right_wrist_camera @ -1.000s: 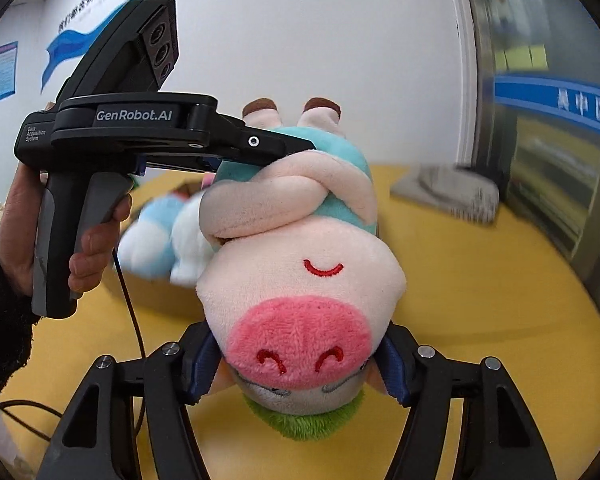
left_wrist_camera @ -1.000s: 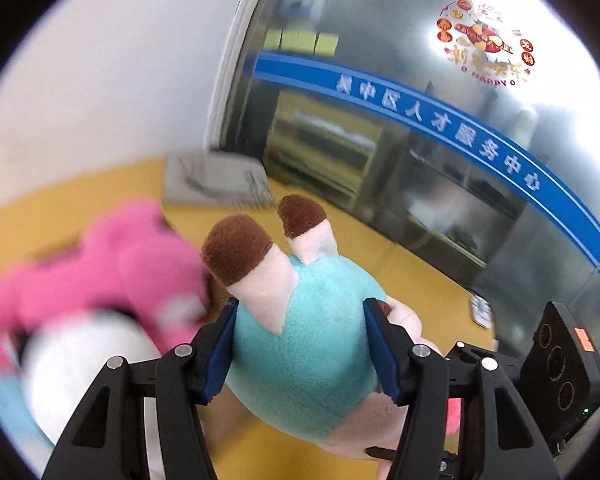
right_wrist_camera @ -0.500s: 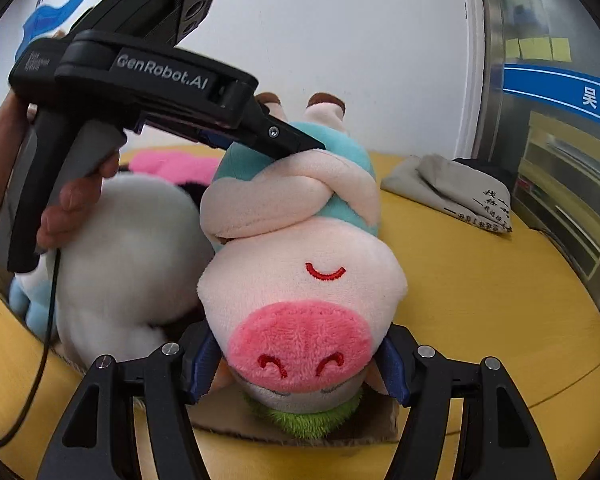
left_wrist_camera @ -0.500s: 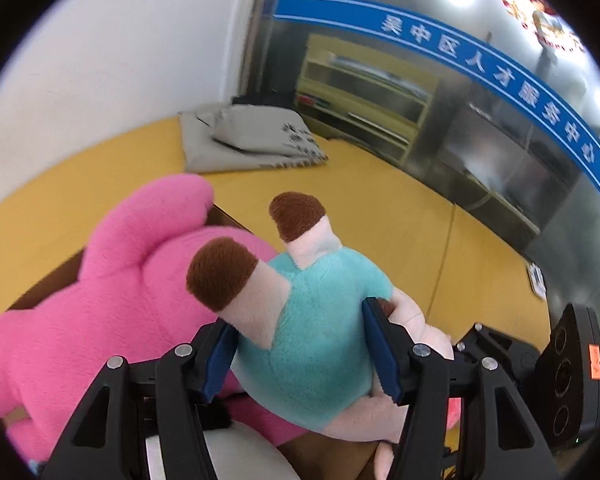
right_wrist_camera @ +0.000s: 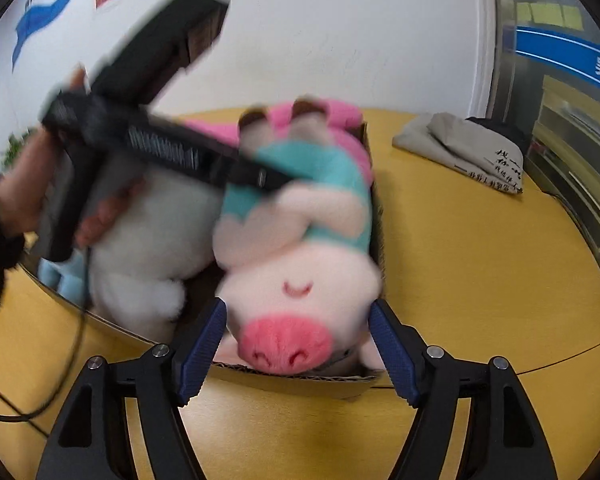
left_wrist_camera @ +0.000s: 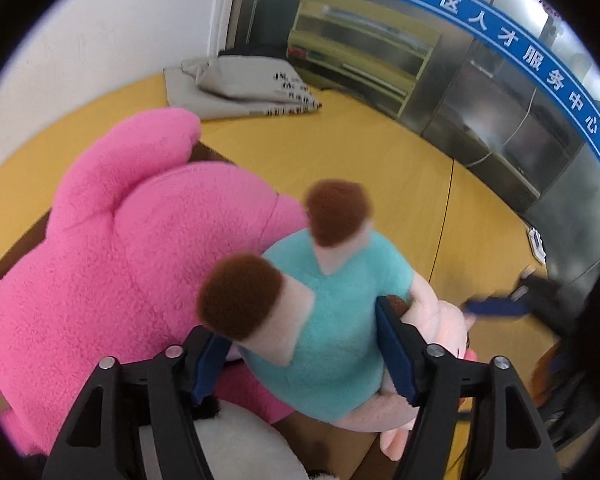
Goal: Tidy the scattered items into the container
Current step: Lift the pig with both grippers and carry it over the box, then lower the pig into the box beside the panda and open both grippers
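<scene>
Over the cardboard box, the pig plush hangs upside down, the left gripper clamping its teal body for lowering beside the pink plush; the right gripper stands released around its head.

Both views are bright and evenly lit, with soft shadows and a ceiling light glaring in the glass wall at the top of the left view. Fisheye distortion bends the surface and wall lines, and black corners ring each frame. Motion blur smears the left tool and the pig in the right view; the pig's brown feet are soft in the left view.
</scene>
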